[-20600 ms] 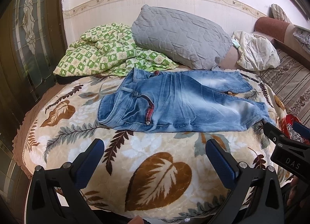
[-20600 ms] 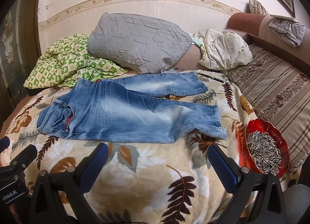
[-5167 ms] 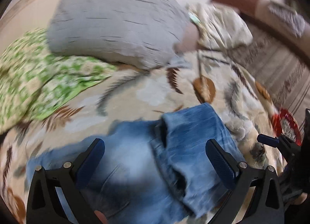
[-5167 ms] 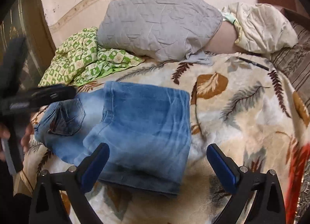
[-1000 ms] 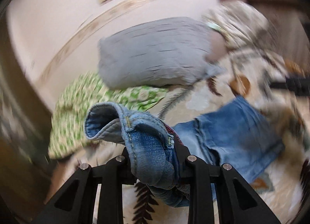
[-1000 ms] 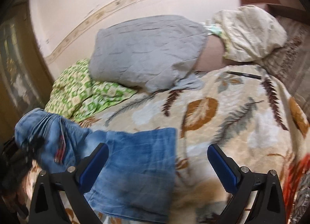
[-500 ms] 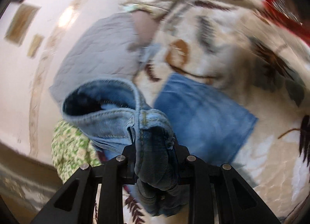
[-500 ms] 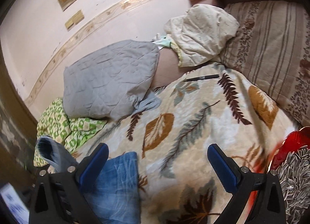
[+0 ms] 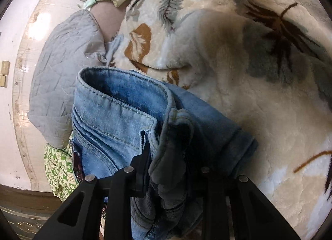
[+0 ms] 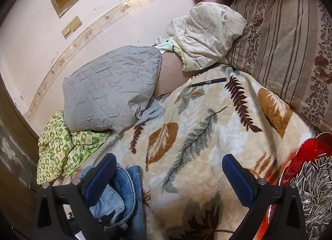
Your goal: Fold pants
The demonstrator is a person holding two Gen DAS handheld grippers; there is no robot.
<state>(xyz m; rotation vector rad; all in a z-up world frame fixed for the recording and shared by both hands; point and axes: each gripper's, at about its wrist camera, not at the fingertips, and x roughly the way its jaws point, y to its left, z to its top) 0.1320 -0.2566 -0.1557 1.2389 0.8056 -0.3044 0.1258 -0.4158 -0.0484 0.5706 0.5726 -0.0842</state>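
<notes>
The blue jeans lie folded on the leaf-patterned blanket. My left gripper holds their bunched waistband low over the folded legs. Its jaws are opening, with the denim still pinched between them. The waistband curls up and hides the right fingertip. In the right wrist view the jeans show at the lower left, partly behind my left finger. My right gripper stands open above the bare blanket, to the right of the jeans, holding nothing.
A grey quilted pillow and a green patterned quilt lie by the wall. A cream pillow, a striped cushion and a black pen sit further right. A red dish of sunflower seeds stands at the right edge.
My left gripper has rolled and sunk with the waistband, bringing it over the folded legs. The right gripper swung to the right away from the jeans, then held still.
</notes>
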